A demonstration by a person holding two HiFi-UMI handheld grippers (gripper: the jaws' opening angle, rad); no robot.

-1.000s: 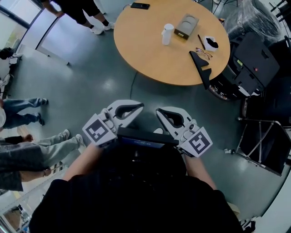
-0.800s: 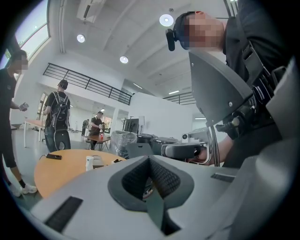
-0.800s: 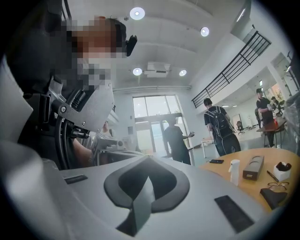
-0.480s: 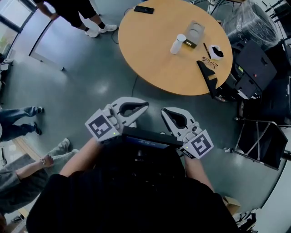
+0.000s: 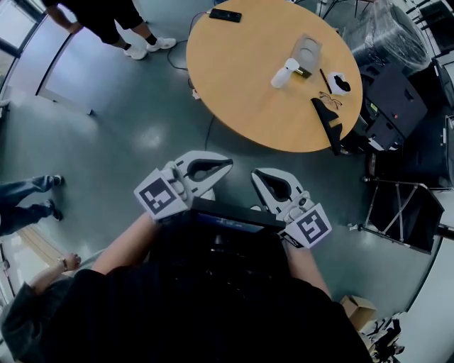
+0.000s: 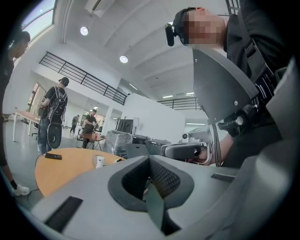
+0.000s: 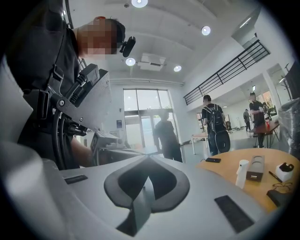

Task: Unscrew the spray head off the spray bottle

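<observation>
The white spray bottle (image 5: pixel 286 72) stands on the round wooden table (image 5: pixel 241 78), far ahead of both grippers. It also shows small in the left gripper view as the spray bottle (image 6: pixel 99 161) and in the right gripper view as the spray bottle (image 7: pixel 242 172). My left gripper (image 5: pixel 227 164) and right gripper (image 5: pixel 255 174) are held side by side close to my chest, over the grey floor. Both are shut with nothing between their jaws. The left gripper (image 6: pixel 150 158) and the right gripper (image 7: pixel 149 157) show closed tips in their own views.
On the table lie a grey box (image 5: pixel 306 51), a phone (image 5: pixel 225 15), glasses (image 5: pixel 328 96) and a black case (image 5: pixel 328 117). Black equipment (image 5: pixel 397 92) and a metal frame (image 5: pixel 397 213) stand at the right. A person (image 5: pixel 106 14) stands at the far left, legs (image 5: pixel 21 195) show at the left edge.
The table and bottle have slid slightly right and down in the head view. The people at the left have mostly left the frame. Both grippers stay shut near my chest.
</observation>
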